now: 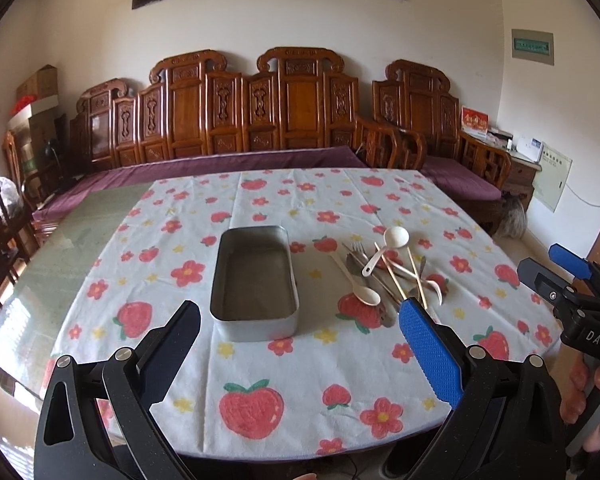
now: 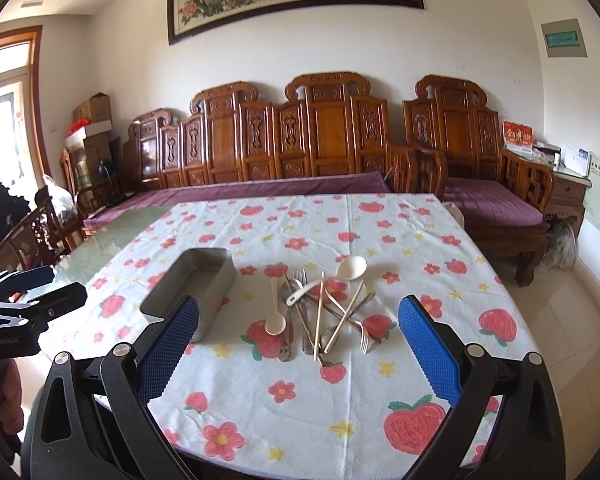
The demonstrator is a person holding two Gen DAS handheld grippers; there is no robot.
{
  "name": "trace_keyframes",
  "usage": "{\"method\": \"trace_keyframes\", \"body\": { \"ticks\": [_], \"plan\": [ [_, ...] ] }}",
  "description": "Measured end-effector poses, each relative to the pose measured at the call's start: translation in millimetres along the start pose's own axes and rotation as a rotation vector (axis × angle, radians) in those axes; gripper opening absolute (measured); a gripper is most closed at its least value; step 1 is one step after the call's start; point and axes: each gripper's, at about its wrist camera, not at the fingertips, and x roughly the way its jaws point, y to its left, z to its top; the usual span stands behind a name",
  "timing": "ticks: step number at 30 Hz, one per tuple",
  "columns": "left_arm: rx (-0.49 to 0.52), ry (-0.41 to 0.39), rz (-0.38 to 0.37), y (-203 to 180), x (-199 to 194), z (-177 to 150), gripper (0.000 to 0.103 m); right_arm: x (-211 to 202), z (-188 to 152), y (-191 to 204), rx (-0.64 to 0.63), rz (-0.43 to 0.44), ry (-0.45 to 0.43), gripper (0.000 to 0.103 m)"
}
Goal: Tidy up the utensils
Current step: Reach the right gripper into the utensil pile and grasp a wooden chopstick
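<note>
Left wrist view: left gripper [image 1: 300, 328] fingers spread wide with nothing in them, metal tin [image 1: 255, 284] sitting dead ahead on the worktop [image 1: 260, 424], utensil pile [image 1: 384, 270] at about 2 o'clock beside it. Right wrist view: right gripper [image 2: 299, 322] fingers also wide and not holding anything, the pile at 12 o'clock, tin at 10 o'clock.
</note>
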Motion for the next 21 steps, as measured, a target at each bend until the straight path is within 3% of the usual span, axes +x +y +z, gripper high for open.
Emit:
{"method": "trace_keyframes", "body": {
  "ticks": [7,13,21],
  "plan": [
    [0.007,0.057,-0.045,2,36,-2,0.096,43,-9,-18,0.018,-0.002,0.045,0.100],
    [0.038,0.078,-0.040,4,57,3,0.096,75,-10,-29,0.020,-0.003,0.076,0.100],
    [0.062,0.137,-0.078,1,87,13,0.096,122,0,-49,0.018,0.014,0.115,0.086]
  ]
}}
